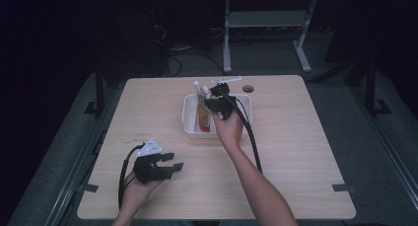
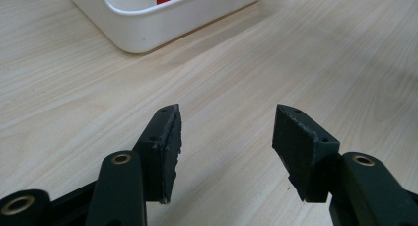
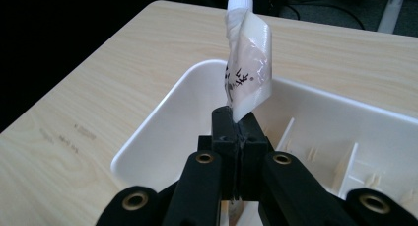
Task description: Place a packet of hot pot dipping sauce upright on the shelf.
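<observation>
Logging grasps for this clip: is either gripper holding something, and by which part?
The right gripper is shut on a white tube, pinching its flat crimped end, cap upward, over the white bin. The left gripper holds nothing.

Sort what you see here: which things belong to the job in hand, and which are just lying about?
In the job: right gripper, white tube, white tray, red tube in it.
Lying about: left gripper, open; white stick and dark disc beyond the tray.

Dim lab, pale wooden table (image 1: 296, 152), floor cables (image 1: 187, 56), metal stand legs (image 1: 227, 38)
</observation>
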Available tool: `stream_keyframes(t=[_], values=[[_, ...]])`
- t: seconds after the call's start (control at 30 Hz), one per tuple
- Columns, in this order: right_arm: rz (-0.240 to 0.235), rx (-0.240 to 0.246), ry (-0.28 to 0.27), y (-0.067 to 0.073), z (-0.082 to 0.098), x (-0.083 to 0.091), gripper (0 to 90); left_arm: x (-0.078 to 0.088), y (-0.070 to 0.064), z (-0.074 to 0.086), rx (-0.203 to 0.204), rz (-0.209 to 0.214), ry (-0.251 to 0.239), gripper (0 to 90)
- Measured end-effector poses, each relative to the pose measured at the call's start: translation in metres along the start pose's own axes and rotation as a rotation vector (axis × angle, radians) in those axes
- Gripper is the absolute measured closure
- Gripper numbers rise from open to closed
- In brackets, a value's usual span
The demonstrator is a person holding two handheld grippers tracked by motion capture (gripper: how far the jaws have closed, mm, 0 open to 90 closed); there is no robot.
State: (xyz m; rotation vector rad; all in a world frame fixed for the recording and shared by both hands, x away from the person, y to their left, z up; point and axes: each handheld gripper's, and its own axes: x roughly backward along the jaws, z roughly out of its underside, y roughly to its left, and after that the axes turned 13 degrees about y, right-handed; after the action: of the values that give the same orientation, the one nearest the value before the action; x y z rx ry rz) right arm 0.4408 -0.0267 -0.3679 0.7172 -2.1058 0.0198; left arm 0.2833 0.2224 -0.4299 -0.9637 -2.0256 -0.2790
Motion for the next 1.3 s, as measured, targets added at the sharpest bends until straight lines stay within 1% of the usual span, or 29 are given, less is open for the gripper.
stream_keyframes(t=[0.1,0.17,0.27,0.33,0.4,0.43,0.5,0.67,0.8,1.0,1.1,1.2,1.23,1.27,1.3], values=[[-0.001,0.012,0.005,0.0,0.003,0.003,88.0,0.0,0.0,0.0,0.0,0.0,0.0,43.7],[0.002,0.039,0.017,0.0,0.009,0.006,87.9,-0.001,0.0,0.0,-0.002,0.001,0.002,43.8],[-0.006,0.046,0.026,0.0,0.013,0.009,87.7,-0.001,0.0,0.0,-0.004,0.001,0.005,43.8],[-0.007,0.061,0.029,0.0,0.016,0.01,87.5,-0.002,-0.001,0.0,-0.004,0.001,0.009,43.7],[-0.012,0.061,0.031,-0.001,0.017,0.011,87.4,-0.002,-0.001,0.0,-0.006,-0.001,0.009,43.7],[-0.021,0.066,0.039,0.0,0.02,0.011,87.5,-0.002,0.0,0.0,-0.004,-0.001,0.009,43.7],[-0.024,0.077,0.043,0.001,0.023,0.013,87.6,-0.002,0.0,0.0,-0.005,-0.003,0.009,43.7],[-0.034,0.099,0.053,0.005,0.027,0.014,87.2,-0.002,0.0,0.0,-0.005,-0.003,0.012,43.7],[-0.043,0.108,0.06,0.006,0.029,0.014,86.1,-0.003,0.0,0.0,-0.006,-0.002,0.015,43.7],[-0.075,0.111,0.068,0.004,0.032,0.016,80.5,-0.003,0.0,0.0,-0.007,-0.002,0.018,43.5],[-0.082,0.111,0.073,0.002,0.033,0.018,77.6,-0.004,-0.001,0.0,-0.006,-0.002,0.018,43.5],[-0.098,0.108,0.072,-0.001,0.033,0.019,71.5,-0.005,-0.001,0.0,-0.007,-0.001,0.019,43.4],[-0.104,0.098,0.069,-0.001,0.032,0.02,69.4,-0.005,-0.001,0.0,-0.007,-0.001,0.019,43.4],[-0.1,0.102,0.065,-0.002,0.031,0.02,66.8,-0.005,-0.001,0.0,-0.007,-0.001,0.019,43.4],[-0.1,0.102,0.065,-0.002,0.031,0.02,66.8,-0.005,-0.001,0.0,-0.008,-0.002,0.021,43.4]])
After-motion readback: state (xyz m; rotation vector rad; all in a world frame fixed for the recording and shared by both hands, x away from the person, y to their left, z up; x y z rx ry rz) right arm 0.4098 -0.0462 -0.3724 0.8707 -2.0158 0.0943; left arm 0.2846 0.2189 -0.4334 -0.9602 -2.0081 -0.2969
